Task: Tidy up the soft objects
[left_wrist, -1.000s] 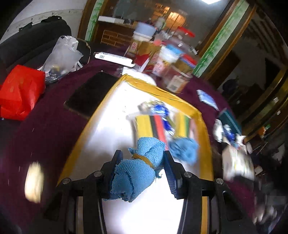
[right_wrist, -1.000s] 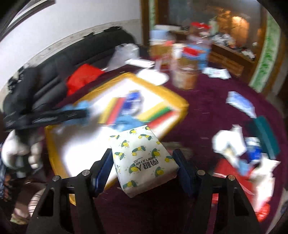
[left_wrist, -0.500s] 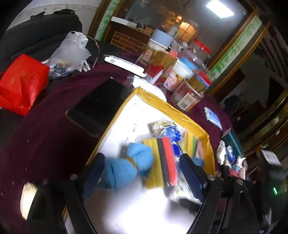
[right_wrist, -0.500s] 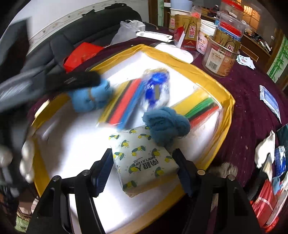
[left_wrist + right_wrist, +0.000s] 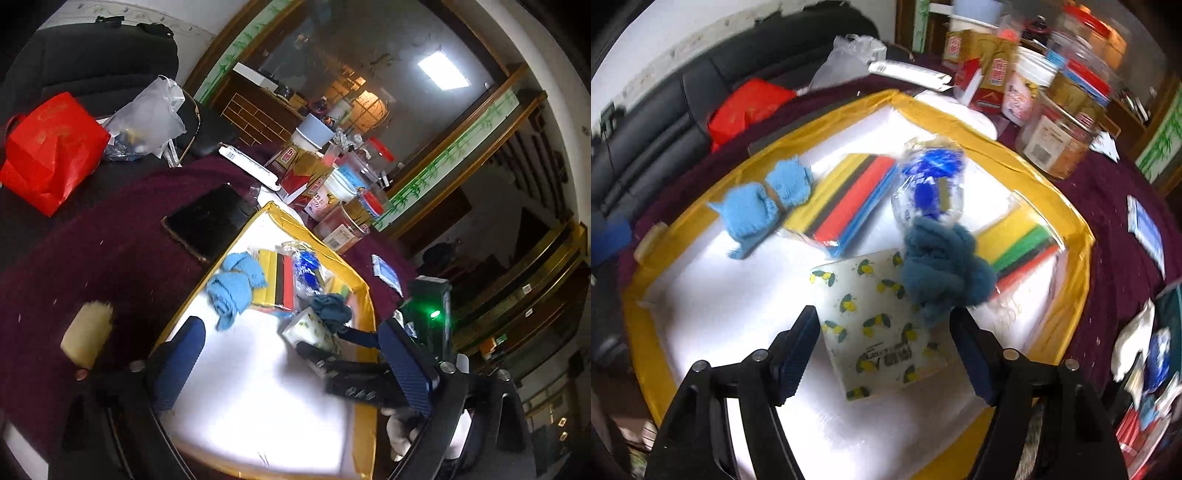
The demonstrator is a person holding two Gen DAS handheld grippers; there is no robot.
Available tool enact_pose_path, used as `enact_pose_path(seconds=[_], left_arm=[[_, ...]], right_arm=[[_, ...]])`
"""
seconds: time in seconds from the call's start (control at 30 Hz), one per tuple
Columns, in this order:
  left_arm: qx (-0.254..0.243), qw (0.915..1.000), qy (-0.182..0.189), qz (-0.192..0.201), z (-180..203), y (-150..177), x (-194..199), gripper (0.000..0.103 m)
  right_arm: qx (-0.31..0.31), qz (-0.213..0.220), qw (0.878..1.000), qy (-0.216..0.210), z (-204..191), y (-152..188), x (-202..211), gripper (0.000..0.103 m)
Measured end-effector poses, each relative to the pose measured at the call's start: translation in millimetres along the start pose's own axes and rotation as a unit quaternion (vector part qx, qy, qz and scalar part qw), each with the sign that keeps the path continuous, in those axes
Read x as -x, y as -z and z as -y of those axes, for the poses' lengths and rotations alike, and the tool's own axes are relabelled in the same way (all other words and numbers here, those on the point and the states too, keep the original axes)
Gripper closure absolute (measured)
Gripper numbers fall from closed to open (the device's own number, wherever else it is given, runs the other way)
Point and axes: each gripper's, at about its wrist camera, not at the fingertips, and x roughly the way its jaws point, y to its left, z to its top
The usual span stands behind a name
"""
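Right wrist view: lemon-print tissue pack lies loose between the just-widened right tongs, long axis toward eleven o'clock; left tongs gape empty.

The yellow-rimmed tray is seen obliquely from its near edge in the left wrist view, steeply and closely in the right; its contents are shared.

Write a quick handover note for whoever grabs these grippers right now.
Left gripper: open, empty; jaws just opened.
Right gripper: jaws just widened, pads off the lemon-print tissue pack between them.
On the yellow-rimmed tray: light blue cloth, dark blue cloth partly on the pack, two colour-strip packets, blue-filled bag.
Done: both cloths and pack on tray.
Left: soft items beside the tray, probably.
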Motion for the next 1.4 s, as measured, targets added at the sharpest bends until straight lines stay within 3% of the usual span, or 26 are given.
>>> enact_pose_path(seconds=[0.17,0.3,0.4,0.77,0.93,1.1,1.17,1.23,1.3,1.4], left_arm=[[0.004,1.0000,0.003,-0.003,-2,21,11,0.001],[0.024,0.9995,0.009,-0.018,-8,39,6,0.001],[0.040,0.9986,0.018,-0.029,-9,49,5,0.001],[-0.003,0.9996,0.015,-0.024,26,70,15,0.001],[-0.026,0.9988,0.019,-0.036,43,80,12,0.001],[-0.033,0.9983,0.021,-0.044,52,87,12,0.001],[-0.036,0.9982,0.022,-0.044,55,89,14,0.001],[-0.040,0.9981,0.023,-0.041,57,90,19,0.001],[-0.047,0.9979,0.022,-0.038,59,91,23,0.001],[-0.055,0.9975,0.021,-0.038,59,92,25,0.001]], right_arm=[[-0.061,0.059,0.996,-0.030,31,19,46,0.021],[-0.125,0.096,0.987,-0.034,74,38,79,0.021],[-0.151,0.098,0.983,-0.030,94,57,89,0.021],[-0.184,0.100,0.978,-0.005,125,126,93,0.021],[-0.192,0.105,0.976,-0.008,128,129,93,0.021],[-0.209,0.112,0.972,0.000,129,107,83,0.021],[-0.237,0.115,0.964,-0.030,137,96,74,0.021],[-0.267,0.104,0.954,-0.088,146,88,59,0.020],[-0.278,0.080,0.941,-0.175,149,87,41,0.019],[-0.196,0.035,0.953,-0.230,127,101,40,0.019]])
